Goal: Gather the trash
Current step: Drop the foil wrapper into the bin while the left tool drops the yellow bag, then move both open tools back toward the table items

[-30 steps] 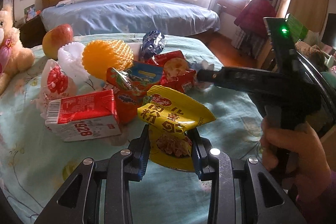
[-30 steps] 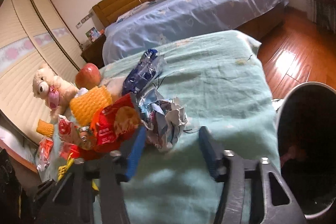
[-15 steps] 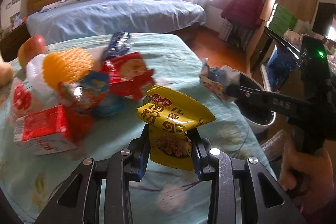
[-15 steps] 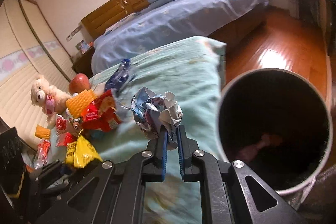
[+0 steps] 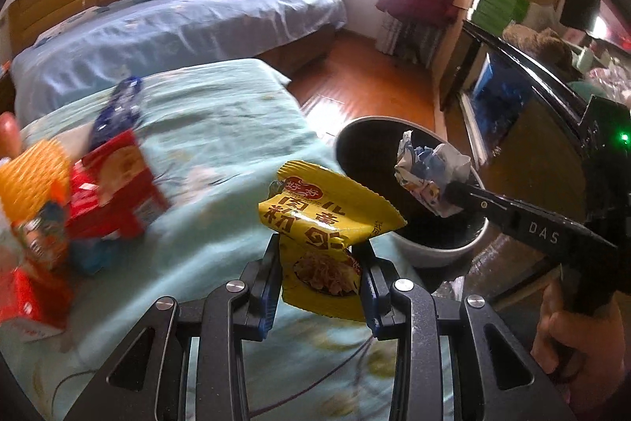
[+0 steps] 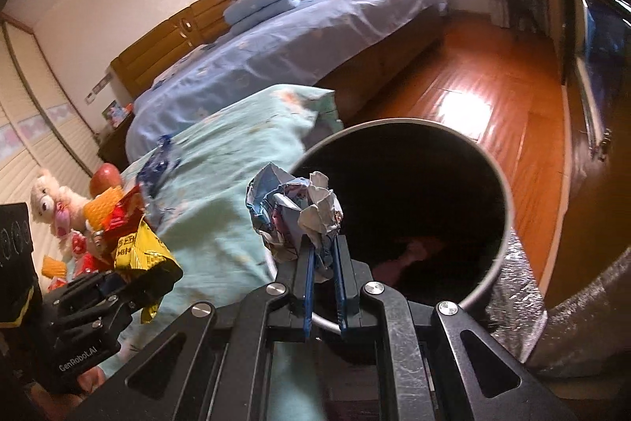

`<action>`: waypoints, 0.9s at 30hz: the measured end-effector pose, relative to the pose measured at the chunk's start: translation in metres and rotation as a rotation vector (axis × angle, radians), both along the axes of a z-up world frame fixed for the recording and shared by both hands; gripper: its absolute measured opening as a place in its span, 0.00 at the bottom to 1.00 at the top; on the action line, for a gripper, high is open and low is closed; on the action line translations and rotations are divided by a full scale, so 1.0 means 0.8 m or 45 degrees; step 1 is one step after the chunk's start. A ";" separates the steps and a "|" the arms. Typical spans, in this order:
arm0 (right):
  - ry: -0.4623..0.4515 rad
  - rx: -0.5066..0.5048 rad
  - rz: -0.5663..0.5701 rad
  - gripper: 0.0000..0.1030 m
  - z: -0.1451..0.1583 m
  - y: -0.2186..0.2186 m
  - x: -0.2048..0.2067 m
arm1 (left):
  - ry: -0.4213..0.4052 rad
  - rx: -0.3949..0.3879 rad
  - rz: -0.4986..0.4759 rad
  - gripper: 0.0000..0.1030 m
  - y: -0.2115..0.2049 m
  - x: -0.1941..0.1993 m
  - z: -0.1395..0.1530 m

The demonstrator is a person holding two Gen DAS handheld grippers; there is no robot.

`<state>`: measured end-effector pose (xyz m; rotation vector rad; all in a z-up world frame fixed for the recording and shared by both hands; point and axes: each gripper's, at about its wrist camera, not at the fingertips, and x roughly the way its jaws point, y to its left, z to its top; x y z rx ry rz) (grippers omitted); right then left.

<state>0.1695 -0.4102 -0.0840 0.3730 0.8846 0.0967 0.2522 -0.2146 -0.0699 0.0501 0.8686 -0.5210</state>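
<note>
My left gripper (image 5: pixel 320 263) is shut on a yellow snack packet (image 5: pixel 327 223), held above the edge of the green-covered table (image 5: pixel 221 129). In the right wrist view the same yellow packet (image 6: pixel 140 249) shows at the lower left. My right gripper (image 6: pixel 324 255) is shut on a crumpled blue-and-white wrapper ball (image 6: pixel 294 212), held over the near rim of the round dark trash bin (image 6: pixel 506 200). From the left wrist view the wrapper ball (image 5: pixel 428 170) hangs above the bin (image 5: pixel 434 251). Something pink lies at the bin's bottom.
A pile of red and orange packets and boxes (image 5: pixel 106 192), a blue wrapper (image 5: pixel 118 109) and an apple (image 6: pixel 104 176) lie on the table's left. A teddy bear (image 6: pixel 49 200) sits beyond. A blue bed (image 5: pixel 177 26) and wooden floor (image 6: pixel 493 85) lie behind.
The right gripper closed on the crumpled wrapper, lifted it off the table and carried it right over the bin. The left gripper moved right with the yellow packet, and the pile slid leftward in view.
</note>
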 end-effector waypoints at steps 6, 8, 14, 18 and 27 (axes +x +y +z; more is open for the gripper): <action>0.007 -0.029 -0.044 0.09 -0.002 -0.023 0.001 | 0.007 0.015 -0.043 0.33 -0.036 0.021 -0.001; 0.007 -0.035 -0.056 0.09 -0.003 -0.030 0.002 | 0.007 0.024 -0.055 0.33 -0.048 0.028 -0.003; 0.020 -0.077 -0.084 0.09 -0.007 -0.045 0.009 | 0.022 0.034 -0.095 0.34 -0.078 0.046 -0.007; 0.036 -0.086 -0.098 0.09 -0.010 -0.055 0.015 | 0.053 0.030 -0.103 0.35 -0.091 0.063 -0.014; 0.054 -0.096 -0.116 0.13 -0.014 -0.069 0.025 | 0.067 0.029 -0.123 0.42 -0.106 0.079 -0.024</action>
